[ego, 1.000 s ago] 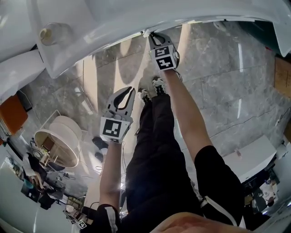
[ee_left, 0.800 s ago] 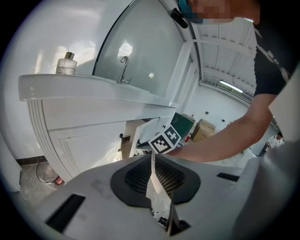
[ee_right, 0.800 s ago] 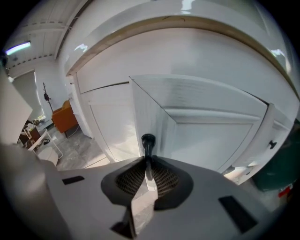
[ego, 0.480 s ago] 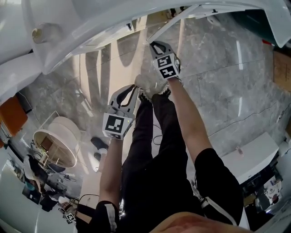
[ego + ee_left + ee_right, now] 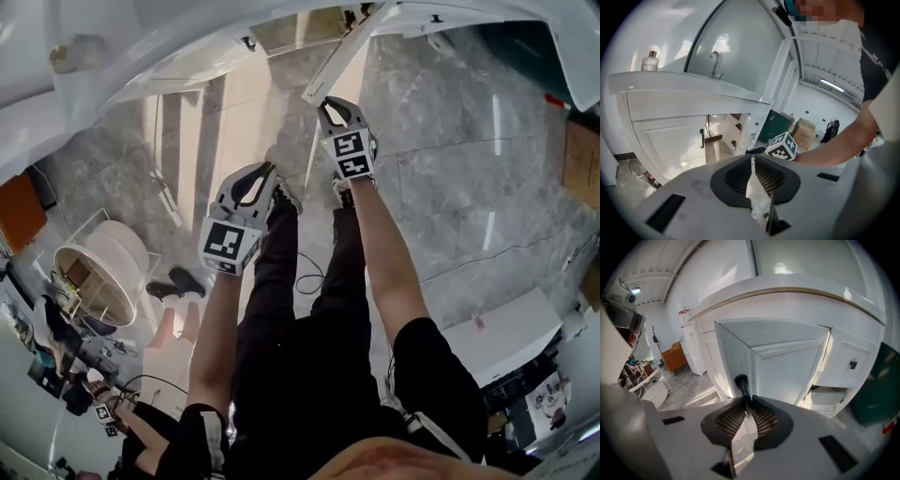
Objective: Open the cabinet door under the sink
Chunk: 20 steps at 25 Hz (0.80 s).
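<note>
The white cabinet door [image 5: 339, 64] under the sink counter [image 5: 187, 37] stands swung out from the cabinet. My right gripper [image 5: 326, 101] is shut on its black handle [image 5: 742, 385], which sticks up between the jaw tips in the right gripper view. Beside the door panel [image 5: 783, 366], a gap shows the cabinet's inside [image 5: 820, 397]. My left gripper [image 5: 267, 173] hangs lower left of the right one, shut on nothing. In the left gripper view the neighbouring door [image 5: 670, 140] is closed, with its black handle [image 5: 701, 138] showing, and the right gripper's marker cube [image 5: 783, 146] is just ahead.
A faucet [image 5: 714, 63] and a soap bottle [image 5: 649, 61] stand on the counter. The person's legs [image 5: 300, 309] are below the grippers on the marble floor. A round white stool [image 5: 98, 272] is at the left, a white box [image 5: 506, 328] at the right, a green object [image 5: 774, 126] beyond the cabinet.
The right gripper has drawn back from the cabinet with the handle, and the door has swung further out. The left gripper has shifted slightly left, still shut on nothing.
</note>
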### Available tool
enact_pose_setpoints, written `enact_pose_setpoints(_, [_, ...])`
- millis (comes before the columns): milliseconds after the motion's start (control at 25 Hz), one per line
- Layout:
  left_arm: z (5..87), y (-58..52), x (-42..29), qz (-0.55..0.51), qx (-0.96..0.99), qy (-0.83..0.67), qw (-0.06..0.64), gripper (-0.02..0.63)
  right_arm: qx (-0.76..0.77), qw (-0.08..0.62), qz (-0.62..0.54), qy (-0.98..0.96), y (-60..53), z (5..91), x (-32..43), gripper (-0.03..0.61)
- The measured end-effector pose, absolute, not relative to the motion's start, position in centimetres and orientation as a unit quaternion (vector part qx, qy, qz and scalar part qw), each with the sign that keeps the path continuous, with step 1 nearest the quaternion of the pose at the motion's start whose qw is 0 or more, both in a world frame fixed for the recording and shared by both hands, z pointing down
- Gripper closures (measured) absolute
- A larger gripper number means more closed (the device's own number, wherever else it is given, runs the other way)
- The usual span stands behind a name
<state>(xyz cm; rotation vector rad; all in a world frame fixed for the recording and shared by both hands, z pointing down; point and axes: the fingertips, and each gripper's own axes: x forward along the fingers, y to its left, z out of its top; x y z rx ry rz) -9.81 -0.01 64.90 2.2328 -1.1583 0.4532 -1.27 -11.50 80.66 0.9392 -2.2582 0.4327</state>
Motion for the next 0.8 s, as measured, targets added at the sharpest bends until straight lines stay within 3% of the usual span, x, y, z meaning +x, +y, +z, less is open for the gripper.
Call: enact_pose_setpoints(800, [64.9, -0.2, 2.1, 0.15, 0.827, -0.458, 0.289, 0.58, 0.318, 0.386, 0.138, -0.855, -10.5, 81.3, 13.3, 0.488])
